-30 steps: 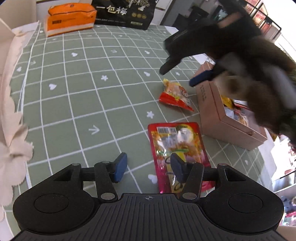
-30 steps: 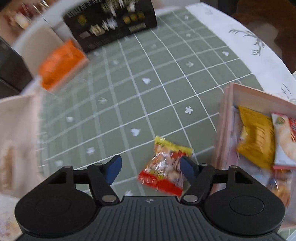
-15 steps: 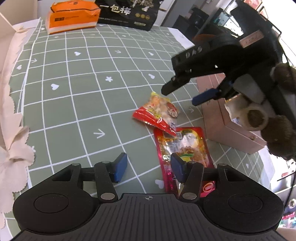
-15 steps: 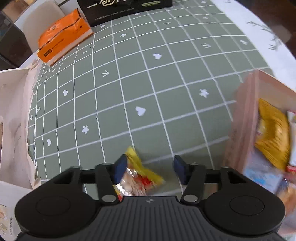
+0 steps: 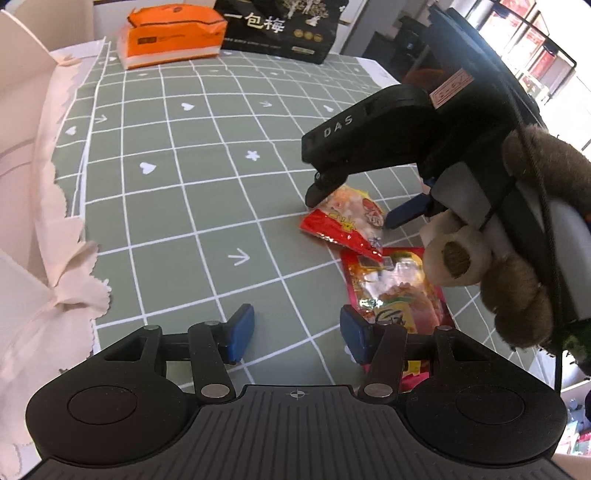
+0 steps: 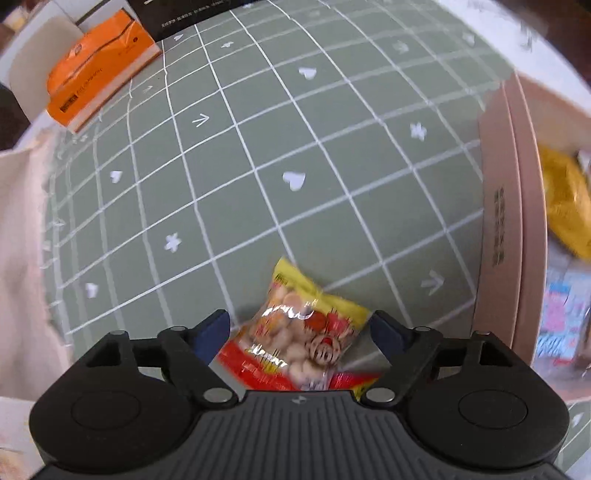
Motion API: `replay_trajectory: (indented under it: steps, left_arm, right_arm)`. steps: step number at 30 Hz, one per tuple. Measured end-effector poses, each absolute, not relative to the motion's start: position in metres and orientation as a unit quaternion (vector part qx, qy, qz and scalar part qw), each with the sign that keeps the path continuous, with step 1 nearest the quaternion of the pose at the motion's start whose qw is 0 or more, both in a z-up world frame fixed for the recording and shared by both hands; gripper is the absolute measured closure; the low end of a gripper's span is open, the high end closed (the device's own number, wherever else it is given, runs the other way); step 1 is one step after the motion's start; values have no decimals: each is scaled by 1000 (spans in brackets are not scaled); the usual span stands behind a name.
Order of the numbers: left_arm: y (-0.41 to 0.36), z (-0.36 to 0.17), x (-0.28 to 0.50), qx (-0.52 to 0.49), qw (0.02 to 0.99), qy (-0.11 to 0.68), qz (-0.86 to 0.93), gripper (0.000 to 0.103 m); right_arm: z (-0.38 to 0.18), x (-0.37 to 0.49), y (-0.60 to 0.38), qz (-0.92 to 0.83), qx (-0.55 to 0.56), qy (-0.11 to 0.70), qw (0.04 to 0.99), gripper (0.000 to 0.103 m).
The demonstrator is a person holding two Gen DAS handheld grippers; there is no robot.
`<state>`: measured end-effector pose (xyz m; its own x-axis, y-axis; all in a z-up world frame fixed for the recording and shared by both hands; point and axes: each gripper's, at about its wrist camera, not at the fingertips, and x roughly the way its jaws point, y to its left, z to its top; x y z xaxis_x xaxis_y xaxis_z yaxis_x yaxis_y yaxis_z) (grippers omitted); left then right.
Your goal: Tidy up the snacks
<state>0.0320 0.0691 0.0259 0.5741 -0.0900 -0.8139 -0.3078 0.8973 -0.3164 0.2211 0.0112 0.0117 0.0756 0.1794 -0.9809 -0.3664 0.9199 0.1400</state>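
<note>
My right gripper (image 6: 299,332), jaws spread, has come down to straddle the small yellow-and-red snack packet (image 6: 301,339) on the green grid tablecloth (image 5: 207,192), beside the pink box (image 6: 506,229); pickup looks imminent. My left gripper (image 5: 297,328) hangs open near the long red pouch (image 5: 399,295). Its housing reads "DAS"; a black bag (image 5: 280,27) reads "一包梅".

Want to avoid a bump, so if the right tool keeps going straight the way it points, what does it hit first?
Likely the small red and yellow snack packet, lying between the open fingers of the right tool; then the green mat.
</note>
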Motion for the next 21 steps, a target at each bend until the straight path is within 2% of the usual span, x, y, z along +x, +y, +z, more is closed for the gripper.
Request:
replay_trajectory:
  steps: [6,9,13,21]
  left_arm:
    - [63,24,33,-216,859,461,47,46]
    - [61,22,33,-215,861,460,36,46]
    - [58,16,34,-229,859,457,8,46]
    - [43,18,47,-236,857,458,7,47]
  right_arm:
    - [11,205,21,198,-128,614,753,20]
    - [16,193,18,215,-143,586,768,41]
    - [28,183,12,254,-134,566,772,56]
    - [79,129,-73,292,-61,527,796,61]
